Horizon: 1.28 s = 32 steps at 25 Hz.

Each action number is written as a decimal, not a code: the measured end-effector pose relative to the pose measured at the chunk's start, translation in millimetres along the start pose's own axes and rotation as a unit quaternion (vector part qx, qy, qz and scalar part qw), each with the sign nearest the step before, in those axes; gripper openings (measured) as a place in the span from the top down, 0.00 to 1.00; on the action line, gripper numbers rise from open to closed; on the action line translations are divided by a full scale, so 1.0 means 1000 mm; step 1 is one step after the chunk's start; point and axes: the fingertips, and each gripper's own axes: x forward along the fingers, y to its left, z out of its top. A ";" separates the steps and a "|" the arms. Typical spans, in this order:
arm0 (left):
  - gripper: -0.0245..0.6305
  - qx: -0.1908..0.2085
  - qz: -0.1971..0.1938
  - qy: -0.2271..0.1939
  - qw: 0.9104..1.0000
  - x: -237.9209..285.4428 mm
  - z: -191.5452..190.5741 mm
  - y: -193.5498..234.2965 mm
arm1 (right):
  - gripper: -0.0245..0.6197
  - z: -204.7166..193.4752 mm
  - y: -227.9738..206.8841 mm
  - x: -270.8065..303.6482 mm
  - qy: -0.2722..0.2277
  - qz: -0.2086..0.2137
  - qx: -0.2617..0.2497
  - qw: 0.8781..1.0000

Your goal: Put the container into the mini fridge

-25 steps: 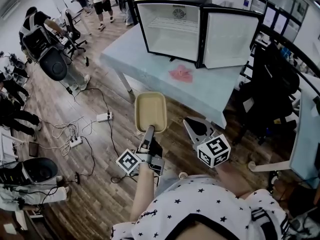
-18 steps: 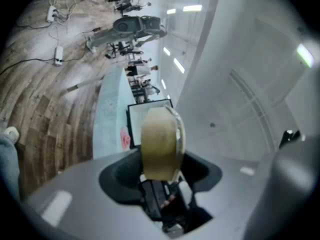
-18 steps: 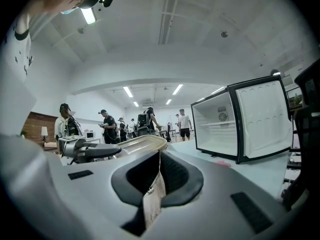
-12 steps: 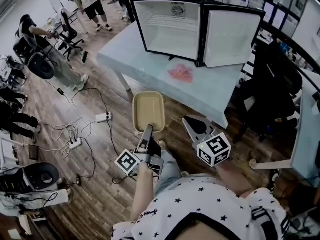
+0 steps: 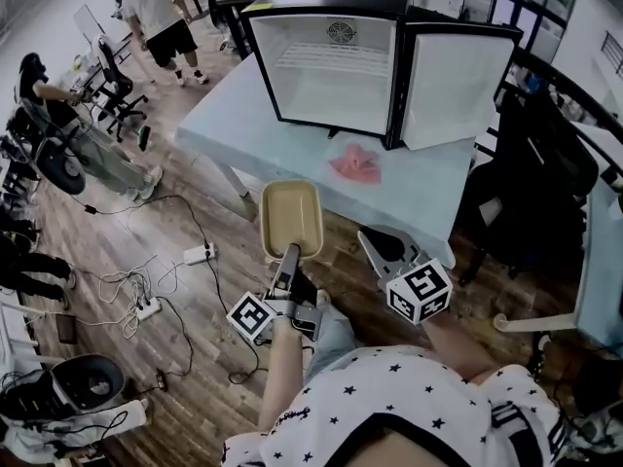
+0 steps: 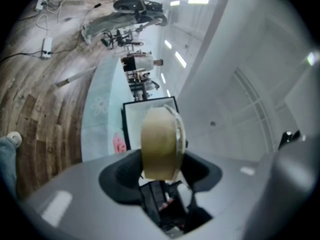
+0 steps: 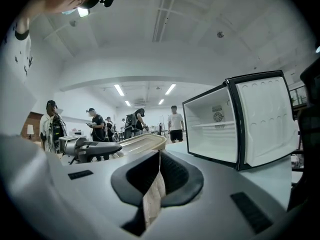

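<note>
The container (image 5: 291,217), a beige oblong tray, hangs level just in front of the table's near edge. My left gripper (image 5: 290,254) is shut on its near rim. In the left gripper view the container (image 6: 161,144) stands edge-on between the jaws, with the mini fridge (image 6: 133,126) behind it. The mini fridge (image 5: 331,61) stands open and empty on the pale blue table (image 5: 253,139), its door (image 5: 456,76) swung to the right. My right gripper (image 5: 368,240) hovers to the container's right, shut, with nothing in it. The right gripper view shows the container (image 7: 142,143) at left and the fridge (image 7: 220,129) ahead.
A pink object (image 5: 354,165) lies on the table in front of the fridge. A dark office chair (image 5: 531,178) stands at the right. Cables and power strips (image 5: 200,254) lie on the wooden floor at left, where several people stand or sit.
The view has moved nearer the table: the fridge looks larger, and the container's far end now reaches the table's near edge. Both grippers keep their hold and spacing.
</note>
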 end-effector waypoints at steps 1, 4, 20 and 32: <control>0.61 -0.002 -0.001 0.003 1.000 0.008 0.006 0.003 | 0.93 0.001 -0.004 0.009 0.000 -0.003 -0.001 1.000; 0.61 -0.007 -0.002 0.010 1.000 0.031 0.026 0.011 | 0.93 0.006 -0.014 0.037 0.001 -0.009 -0.003 1.000; 0.61 -0.018 -0.011 0.074 0.997 0.139 0.115 0.028 | 0.93 0.047 -0.063 0.146 -0.003 -0.069 -0.006 0.998; 0.61 -0.022 -0.034 0.127 0.991 0.203 0.151 0.038 | 0.93 0.056 -0.095 0.199 -0.017 -0.119 -0.007 0.993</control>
